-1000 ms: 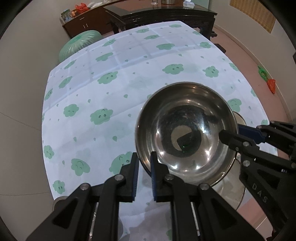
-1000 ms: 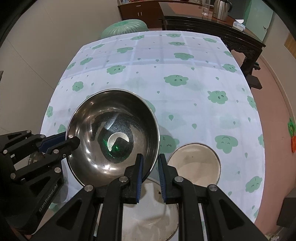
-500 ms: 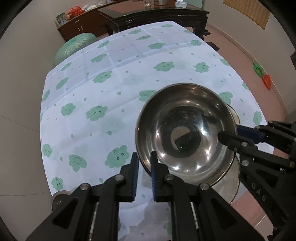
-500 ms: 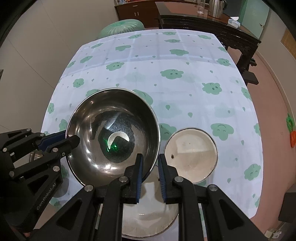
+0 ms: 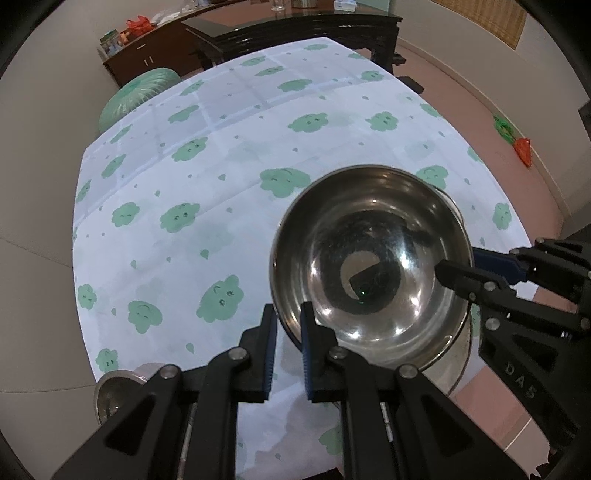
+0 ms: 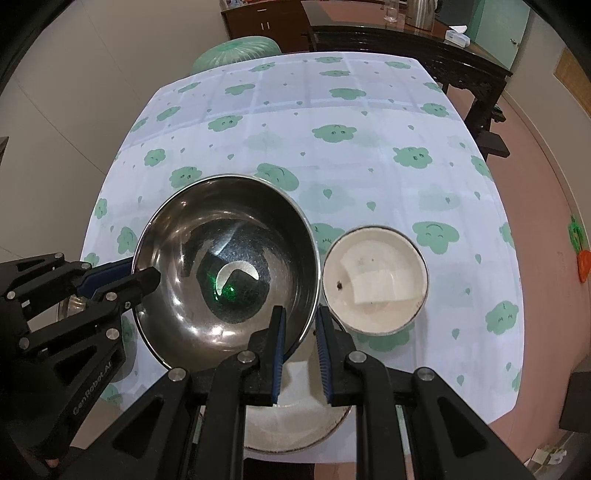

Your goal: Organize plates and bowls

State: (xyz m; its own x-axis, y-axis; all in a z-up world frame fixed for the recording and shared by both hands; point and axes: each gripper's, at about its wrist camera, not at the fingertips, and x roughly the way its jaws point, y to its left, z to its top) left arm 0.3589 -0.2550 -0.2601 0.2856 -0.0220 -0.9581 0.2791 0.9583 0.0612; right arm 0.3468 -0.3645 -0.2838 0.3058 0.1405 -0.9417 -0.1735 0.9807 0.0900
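Note:
A large steel bowl (image 5: 369,258) is held in the air above the table by both grippers. My left gripper (image 5: 289,317) is shut on its near-left rim. My right gripper (image 6: 300,321) is shut on its near-right rim; the same bowl (image 6: 225,269) fills the left of the right wrist view. Under it lies a large white enamel plate (image 6: 295,417), partly hidden. A smaller white enamel bowl (image 6: 375,280) sits on the cloth to the right. A small steel bowl (image 5: 118,387) sits at the table's near-left corner.
The table has a white cloth with green clouds (image 6: 332,133). A green round stool (image 5: 136,96) and dark wooden furniture (image 5: 295,33) stand beyond the far edge. The table's right edge drops to a reddish floor (image 6: 546,206).
Both grippers have lifted the steel bowl higher and drawn it back toward the near edge. The white plate and white bowl show more fully below.

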